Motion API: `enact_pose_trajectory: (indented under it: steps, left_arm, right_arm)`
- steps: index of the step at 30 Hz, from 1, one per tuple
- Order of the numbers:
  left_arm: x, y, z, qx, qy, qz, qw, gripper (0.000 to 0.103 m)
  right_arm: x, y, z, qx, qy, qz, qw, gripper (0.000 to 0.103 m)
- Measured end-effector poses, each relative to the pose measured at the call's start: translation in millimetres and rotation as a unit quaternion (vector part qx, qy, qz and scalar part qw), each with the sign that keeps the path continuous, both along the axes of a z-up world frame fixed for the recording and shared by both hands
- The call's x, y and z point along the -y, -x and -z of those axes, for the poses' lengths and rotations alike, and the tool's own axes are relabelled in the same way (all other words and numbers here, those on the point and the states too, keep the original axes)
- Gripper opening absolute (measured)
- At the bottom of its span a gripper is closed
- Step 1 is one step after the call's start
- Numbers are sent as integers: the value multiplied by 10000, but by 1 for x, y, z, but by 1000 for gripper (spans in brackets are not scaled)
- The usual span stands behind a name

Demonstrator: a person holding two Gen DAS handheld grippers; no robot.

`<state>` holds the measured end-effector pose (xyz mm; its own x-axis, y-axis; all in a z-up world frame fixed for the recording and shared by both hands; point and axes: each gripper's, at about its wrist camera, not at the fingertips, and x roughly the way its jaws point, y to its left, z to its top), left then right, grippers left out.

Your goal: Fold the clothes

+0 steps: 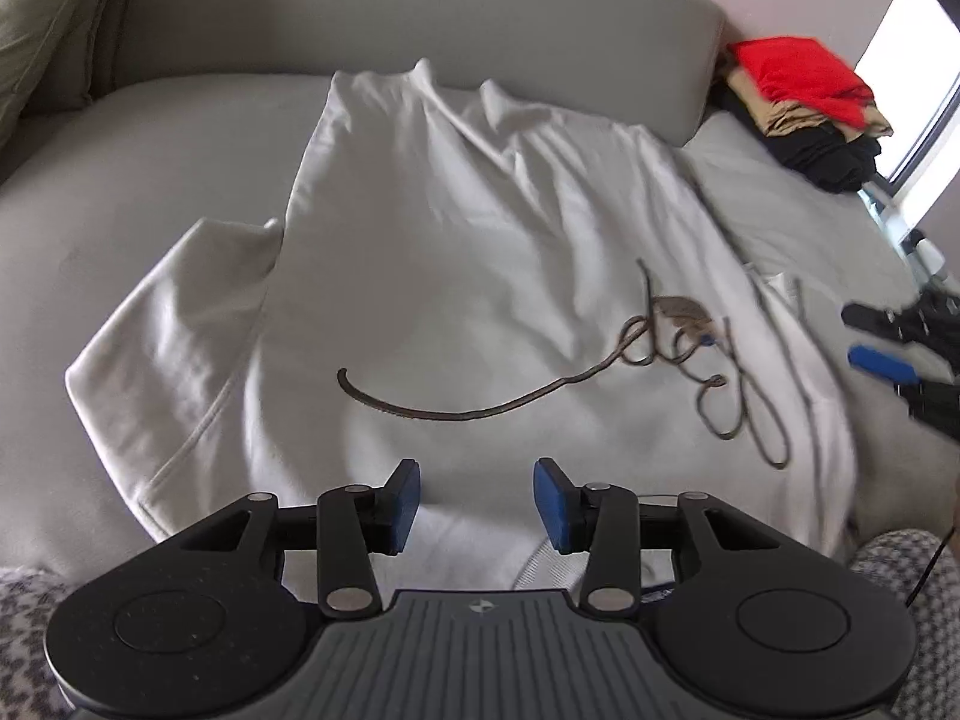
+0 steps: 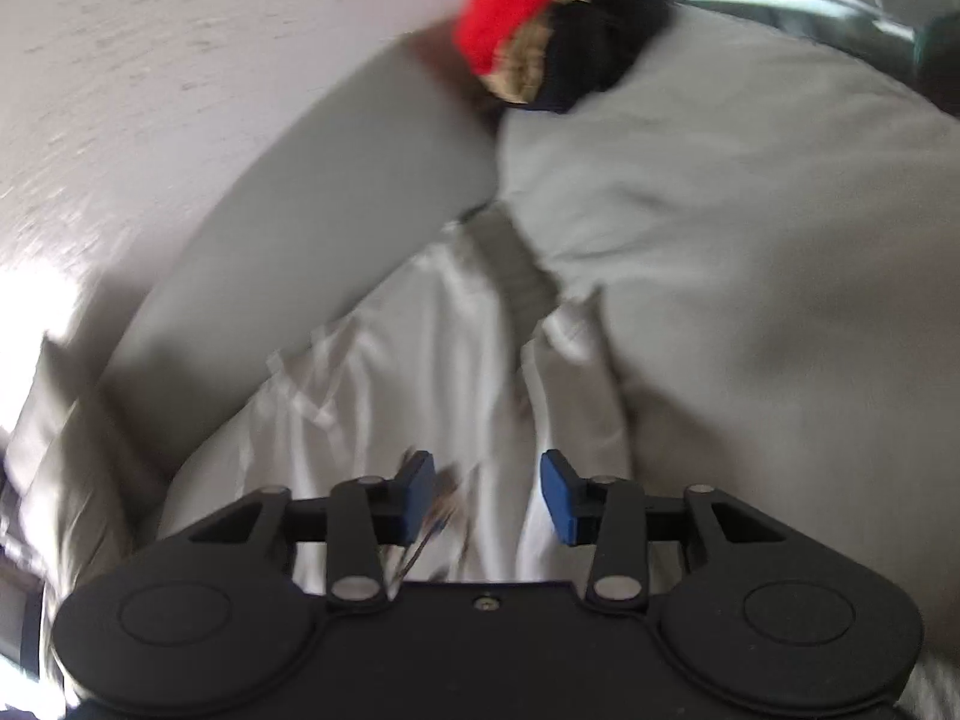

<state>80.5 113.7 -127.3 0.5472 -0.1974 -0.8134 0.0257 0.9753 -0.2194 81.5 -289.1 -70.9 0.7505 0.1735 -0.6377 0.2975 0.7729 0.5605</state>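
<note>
A white garment (image 1: 456, 276) with brown script lettering (image 1: 660, 336) lies spread and creased on a grey cushioned seat (image 1: 150, 138), one sleeve folded out to the left. My left gripper (image 1: 476, 480) hovers over its near edge, open, with nothing between the blue pads. My right gripper (image 1: 864, 336) shows at the right edge of the left wrist view, beside the garment's right side. In the blurred right wrist view the right gripper (image 2: 487, 474) stands open above the white garment (image 2: 420, 360), with no cloth pinched.
A stack of red, tan and black clothes (image 1: 804, 102) (image 2: 540, 18) sits at the seat's far right corner by a bright window (image 1: 918, 60). The grey backrest (image 1: 420, 18) runs along the back, with an olive cushion (image 1: 42, 30) at the left. Patterned fabric (image 1: 900, 564) shows at the near edge.
</note>
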Motion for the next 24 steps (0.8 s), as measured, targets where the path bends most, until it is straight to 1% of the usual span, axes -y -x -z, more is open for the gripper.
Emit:
enact_pose_trajectory:
  steps: [4,7,9,11,13,14,16,18,20,22,24]
  left_arm:
    - [1,-4,10,-92,-3,51,9999,45]
    - [-1,-2,11,-76,49,47,9999,46]
    - [-2,-1,11,-78,95,24,9999,47]
    - [-2,-1,11,-86,131,12,9999,47]
    - [-3,-2,11,-97,148,10,9998,48]
    - [-3,-2,11,-111,147,17,9998,48]
    - [-3,-2,10,-126,160,25,9998,48]
    - [-3,-1,10,-125,178,28,9998,48]
    - [-4,1,9,-114,226,47,9997,48]
    - [-3,5,8,-110,358,95,9993,48]
    - [1,7,7,-108,461,177,9987,48]
  right_arm:
    - [11,-42,17,-336,263,145,9990,35]
    - [4,-69,30,-578,483,-4,9972,35]
    - [-2,-84,37,-819,734,-110,9939,35]
    - [-9,-93,41,-917,977,-156,9909,35]
    - [-16,-99,43,-983,1281,-178,9867,21]
    - [-19,-98,42,-1015,1476,-146,9837,5]
    - [-16,-89,35,-929,1463,-17,9849,2]
    - [-8,-69,20,-681,1481,256,9863,1]
    - [7,-40,2,-363,1523,641,9856,1]
    - [25,-9,-13,-107,1636,1116,9801,1]
    - [46,19,-18,-13,1689,1583,9728,1]
